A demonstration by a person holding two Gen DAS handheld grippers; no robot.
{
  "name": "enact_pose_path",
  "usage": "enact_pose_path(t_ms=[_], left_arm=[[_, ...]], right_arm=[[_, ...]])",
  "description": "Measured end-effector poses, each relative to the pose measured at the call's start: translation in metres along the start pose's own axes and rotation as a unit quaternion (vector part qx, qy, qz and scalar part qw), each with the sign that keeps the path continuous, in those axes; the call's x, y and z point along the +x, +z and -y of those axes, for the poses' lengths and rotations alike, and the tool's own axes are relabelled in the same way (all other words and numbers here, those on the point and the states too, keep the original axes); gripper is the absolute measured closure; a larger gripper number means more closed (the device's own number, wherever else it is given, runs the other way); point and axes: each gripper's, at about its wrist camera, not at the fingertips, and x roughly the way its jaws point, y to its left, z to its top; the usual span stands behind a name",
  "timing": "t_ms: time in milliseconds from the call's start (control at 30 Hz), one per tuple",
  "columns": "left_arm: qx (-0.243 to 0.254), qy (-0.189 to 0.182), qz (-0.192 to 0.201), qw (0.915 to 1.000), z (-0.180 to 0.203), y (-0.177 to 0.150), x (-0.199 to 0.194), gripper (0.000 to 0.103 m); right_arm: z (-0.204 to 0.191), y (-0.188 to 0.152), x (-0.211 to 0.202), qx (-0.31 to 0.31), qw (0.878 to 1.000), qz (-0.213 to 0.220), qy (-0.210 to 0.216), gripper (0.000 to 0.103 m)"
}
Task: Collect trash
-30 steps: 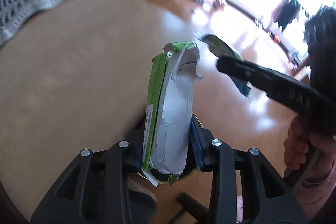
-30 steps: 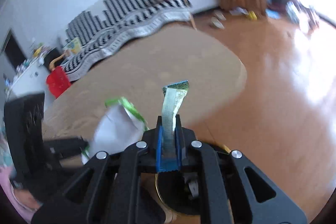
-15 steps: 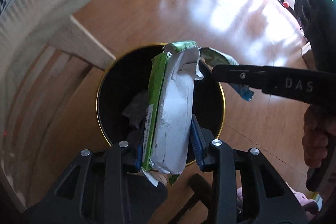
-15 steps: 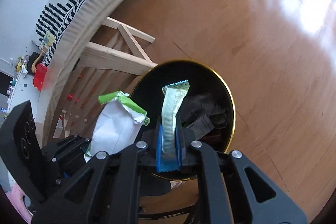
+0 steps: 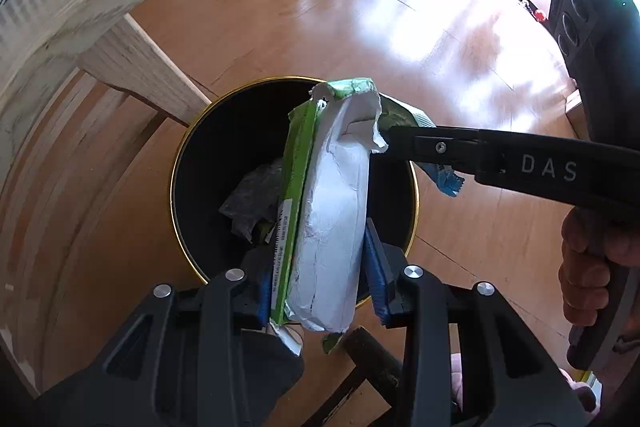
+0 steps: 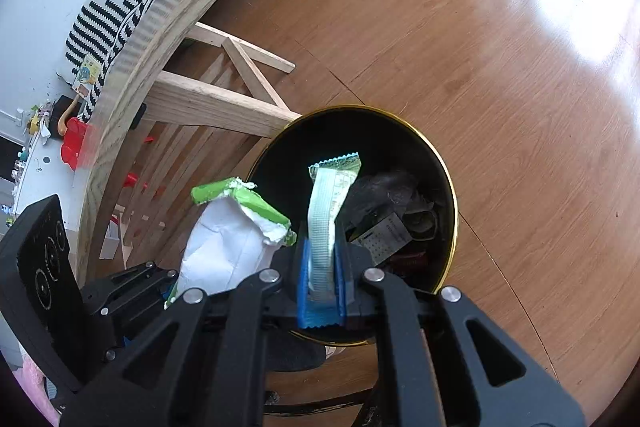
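Jaws clamp wrappers (image 5: 328, 219) above bin rim (image 5: 176, 163)

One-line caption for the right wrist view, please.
Right gripper pinches a thin green snack wrapper above a gold-rimmed black trash bin, beside the left gripper holding a torn green-and-white package.

The bin (image 6: 448, 187) stands on the floor (image 6: 500, 47) just right of the table (image 6: 168, 27), with trash (image 6: 396, 215) in it. Above its mouth hang the carton (image 5: 328, 211), left, and the wrapper (image 6: 330, 203), right.
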Motion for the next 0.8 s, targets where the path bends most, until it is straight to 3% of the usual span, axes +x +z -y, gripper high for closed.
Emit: enact_pose_path(t_ms=[200,233,267,300,333,367,467,500,567,600,667,700,733,800], left_arm=[[-0.002,0.009,0.005,0.9999,0.000,0.000,-0.004,0.062],[-0.001,0.019,0.011,0.9997,0.001,0.000,-0.006,0.058],[-0.001,0.029,0.018,0.9994,0.002,0.001,-0.007,0.037],[-0.004,0.035,0.026,0.9990,0.003,0.001,-0.009,0.012],[-0.010,0.039,0.039,0.9984,0.003,0.001,-0.011,0.005],[-0.016,0.037,0.051,0.9979,0.003,0.001,-0.014,0.006],[-0.012,0.028,0.050,0.9983,0.006,0.001,-0.018,0.006],[-0.006,0.031,0.052,0.9982,0.007,0.003,-0.022,0.006],[0.012,0.032,0.076,0.9966,0.010,0.010,-0.044,0.006],[0.018,0.036,0.104,0.9938,0.010,0.015,-0.061,0.006],[0.008,0.053,0.157,0.9862,0.000,0.024,-0.104,0.006],[-0.003,0.061,0.175,0.9827,-0.009,0.027,-0.122,0.006],[-0.018,0.070,0.192,0.9787,-0.020,0.030,-0.141,0.006],[-0.066,0.094,0.224,0.9679,-0.054,0.033,-0.180,0.006]], right_arm=[[0.004,0.002,0.002,0.013,1.000,-0.002,0.016,0.092],[0.006,0.004,0.000,0.016,1.000,0.001,0.022,0.091],[0.007,0.005,-0.002,0.017,1.000,0.003,0.021,0.088],[0.007,0.007,-0.006,0.017,1.000,0.010,0.014,0.066],[0.009,0.009,-0.014,0.021,0.999,0.024,0.007,0.025],[0.009,0.010,-0.019,0.023,0.999,0.036,0.004,0.011],[0.013,0.017,-0.040,0.022,0.997,0.075,-0.019,0.008],[0.015,0.019,-0.049,0.025,0.994,0.094,-0.045,0.008],[0.013,0.020,-0.068,0.022,0.977,0.150,-0.152,0.007],[0.006,0.016,-0.084,0.010,0.947,0.215,-0.240,0.007],[-0.009,0.010,-0.099,-0.010,0.890,0.291,-0.350,0.007],[-0.020,0.011,-0.103,-0.030,0.868,0.311,-0.386,0.007],[-0.029,0.014,-0.104,-0.049,0.863,0.317,-0.390,0.007],[-0.054,0.023,-0.101,-0.092,0.872,0.320,-0.359,0.007]])
